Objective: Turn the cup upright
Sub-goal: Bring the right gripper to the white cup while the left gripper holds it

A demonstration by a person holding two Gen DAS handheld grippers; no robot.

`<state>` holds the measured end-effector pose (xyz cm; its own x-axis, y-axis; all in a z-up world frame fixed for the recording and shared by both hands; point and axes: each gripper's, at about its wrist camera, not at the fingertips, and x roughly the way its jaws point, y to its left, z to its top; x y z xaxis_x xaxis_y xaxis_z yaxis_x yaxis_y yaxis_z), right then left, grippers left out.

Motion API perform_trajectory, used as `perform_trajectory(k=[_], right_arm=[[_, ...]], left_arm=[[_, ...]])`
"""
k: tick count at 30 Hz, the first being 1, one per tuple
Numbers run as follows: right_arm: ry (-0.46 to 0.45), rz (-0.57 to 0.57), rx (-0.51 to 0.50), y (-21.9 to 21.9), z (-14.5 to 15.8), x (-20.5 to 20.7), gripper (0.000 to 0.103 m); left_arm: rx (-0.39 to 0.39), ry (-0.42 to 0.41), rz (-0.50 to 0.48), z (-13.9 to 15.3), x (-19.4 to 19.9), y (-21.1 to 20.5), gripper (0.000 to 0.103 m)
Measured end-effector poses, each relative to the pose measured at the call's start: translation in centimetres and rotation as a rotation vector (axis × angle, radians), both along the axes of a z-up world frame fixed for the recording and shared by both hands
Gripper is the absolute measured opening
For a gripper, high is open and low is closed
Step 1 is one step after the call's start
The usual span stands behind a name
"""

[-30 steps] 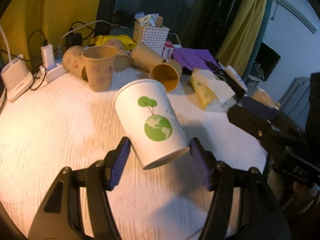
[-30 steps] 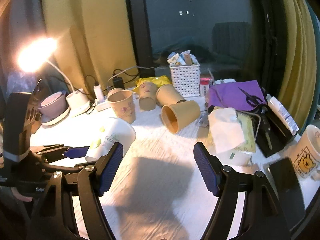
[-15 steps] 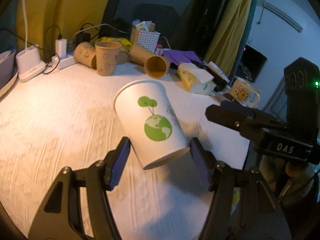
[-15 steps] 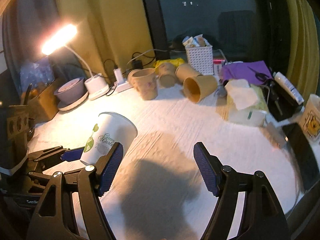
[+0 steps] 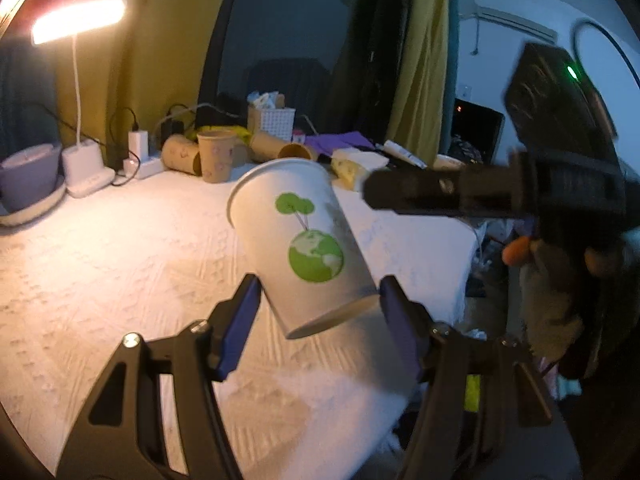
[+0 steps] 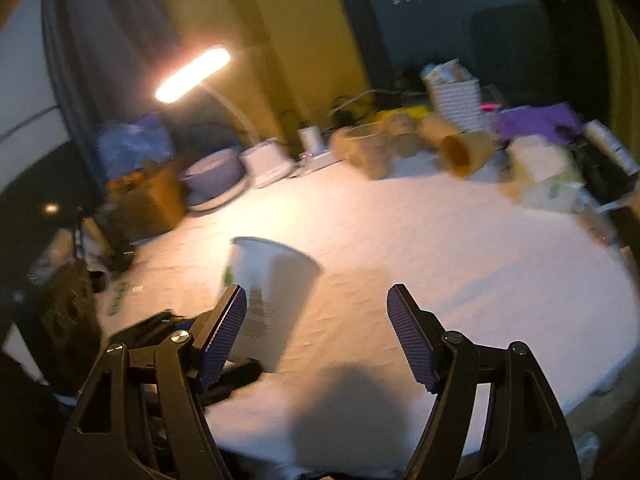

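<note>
A white paper cup (image 5: 304, 240) with a green globe print sits between the blue pads of my left gripper (image 5: 320, 324), gripped near its narrow base and lifted above the white table (image 5: 100, 264). Its wide mouth points up and away, tilted. It also shows in the right wrist view (image 6: 272, 292), close to upright, with the left gripper's dark body below it. My right gripper (image 6: 316, 332) is open and empty, held over the table beside the cup; its black body (image 5: 480, 192) crosses the left wrist view.
Several brown paper cups (image 5: 212, 156), some lying on their sides, stand at the table's far edge with a white basket (image 5: 272, 120), a tissue pack (image 5: 356, 164), a lit desk lamp (image 5: 76, 20) and a power strip (image 5: 140, 164). A purple bowl (image 6: 216, 172) sits left.
My left gripper has lifted the cup higher and tipped it more upright. The right gripper has pulled back and swung, so its view is blurred and looks down on the table.
</note>
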<state>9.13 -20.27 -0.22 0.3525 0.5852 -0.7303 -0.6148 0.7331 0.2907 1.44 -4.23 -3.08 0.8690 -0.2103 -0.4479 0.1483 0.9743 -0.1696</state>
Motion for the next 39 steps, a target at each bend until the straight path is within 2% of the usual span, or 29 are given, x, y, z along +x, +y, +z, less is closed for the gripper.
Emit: perform_trajectory(k=[11, 23, 39], right_arm=[[0.118, 0.105, 0.073, 2.0, -0.6, -0.7, 0.076], [0.212, 0.14, 0.073, 3.5, -2.4, 0.3, 0.076], [0.24, 0.194, 0.08, 4.4, -3.1, 0.8, 0.074]], left_arm=[[-0.027, -0.068, -0.033, -0.6, -2.8, 0.3, 0.063], [-0.025, -0.092, -0.034, -0.9, -4.0, 0.2, 0.063], [-0.023, -0.089, -0.052, -0.7, -3.7, 0.5, 0.064]])
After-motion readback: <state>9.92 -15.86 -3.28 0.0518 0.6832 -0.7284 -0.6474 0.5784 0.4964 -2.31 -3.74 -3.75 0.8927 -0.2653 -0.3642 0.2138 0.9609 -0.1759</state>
